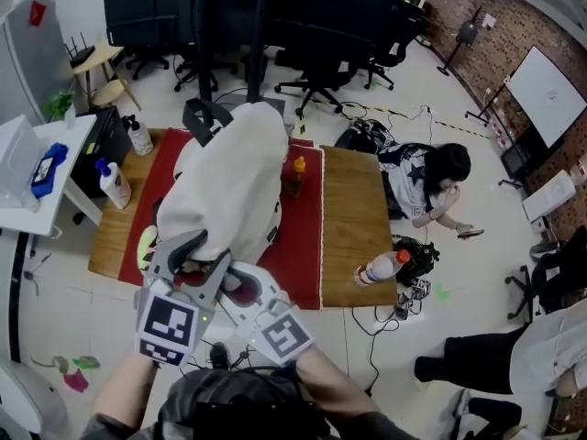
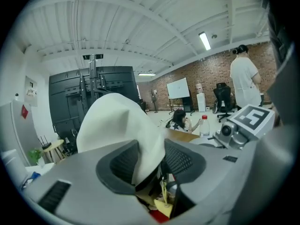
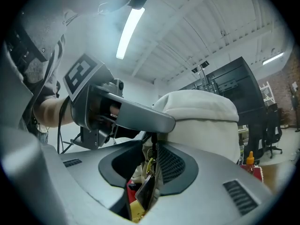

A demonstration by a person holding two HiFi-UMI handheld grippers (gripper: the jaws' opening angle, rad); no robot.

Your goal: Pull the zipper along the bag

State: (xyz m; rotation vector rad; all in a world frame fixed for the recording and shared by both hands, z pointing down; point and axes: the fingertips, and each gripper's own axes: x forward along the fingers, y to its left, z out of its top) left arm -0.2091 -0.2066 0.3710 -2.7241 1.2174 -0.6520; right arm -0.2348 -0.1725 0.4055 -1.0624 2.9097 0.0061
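From above, the cream bag (image 1: 234, 181) lies lengthwise on a red cloth (image 1: 298, 246) over the wooden table (image 1: 353, 218), standing up plump like a pillow. Both tools meet at its near end, the left gripper (image 1: 197, 250) with its fingers at the bag's near corner and the right gripper (image 1: 240, 287) just beside it, its fingers tucked under the bag's edge. In the left gripper view the left gripper (image 2: 147, 161) has its jaws standing wide. A soft fold of the bag (image 2: 117, 121) hangs down between them, lying nearer the right-hand finger with clear space on the other side, so nothing is pinched. In the right gripper view the right gripper (image 3: 143, 161) is about half spread, and a small gold zipper pull (image 3: 150, 165) with a dark tag dangles between the fingers, close against the right-hand pad but not clamped. One jaw of the left gripper crosses just above those fingertips, and the bag (image 3: 201, 121) bulges beyond them. To my eye the bag is light, limp cloth that will bunch and slide rather than resist. One tool should pinch the fabric beside the zipper track while the other closes on the little metal pull, which looks slippery and apt to swing away.
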